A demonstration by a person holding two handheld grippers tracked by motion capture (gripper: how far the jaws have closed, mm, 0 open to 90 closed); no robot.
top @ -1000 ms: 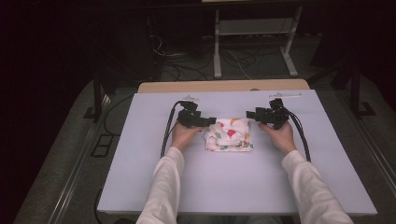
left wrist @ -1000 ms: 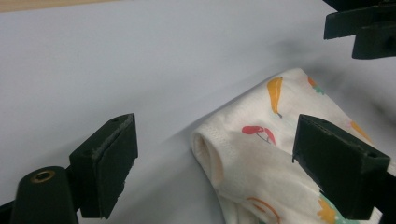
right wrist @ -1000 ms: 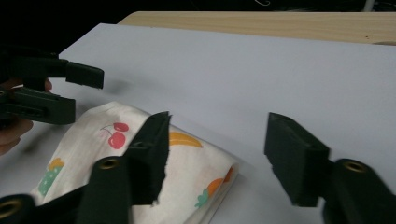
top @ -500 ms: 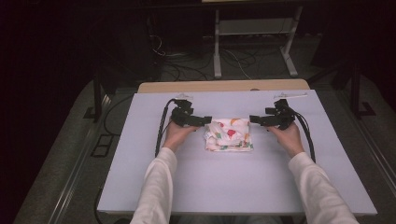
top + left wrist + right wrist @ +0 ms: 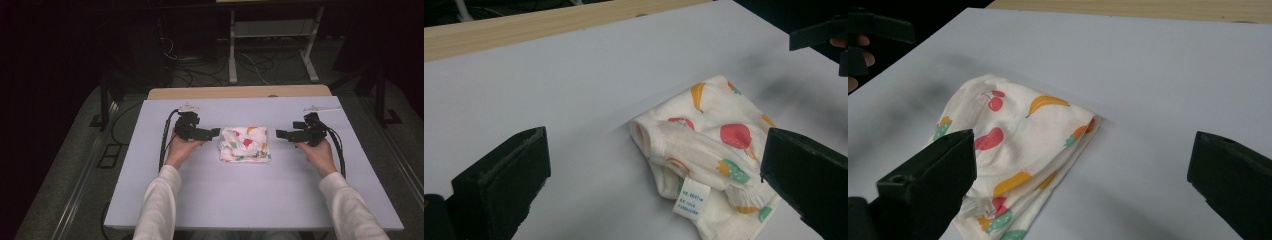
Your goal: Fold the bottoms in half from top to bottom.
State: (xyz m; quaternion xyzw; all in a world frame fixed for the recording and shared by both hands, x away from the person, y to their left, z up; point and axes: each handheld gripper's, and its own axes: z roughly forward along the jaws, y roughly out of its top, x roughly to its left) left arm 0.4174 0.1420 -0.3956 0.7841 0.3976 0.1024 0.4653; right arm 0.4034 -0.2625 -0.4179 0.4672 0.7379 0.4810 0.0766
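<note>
Lying folded near the middle of the table (image 5: 250,200), the cloth (image 5: 245,144) is a small white bundle printed with fruit; a banana, cherries and strawberries show on its top layer in the right gripper view (image 5: 1023,145), and a white label hangs from its near edge in the left gripper view (image 5: 704,155). The left gripper (image 5: 212,133) sits just beside the cloth's left edge, its tips pointing at the bundle, apart from it as far as the high view tells; its jaws stand wide open with nothing between them, the cloth lying ahead in the gap. The right gripper (image 5: 281,134) is held on the other side, near the cloth but with a strip of bare table between; its jaws too are spread wide and empty. Both grippers point inward at each other across the bundle; each hand rests low over the table; black cables trail back from both along the forearms in white sleeves.
</note>
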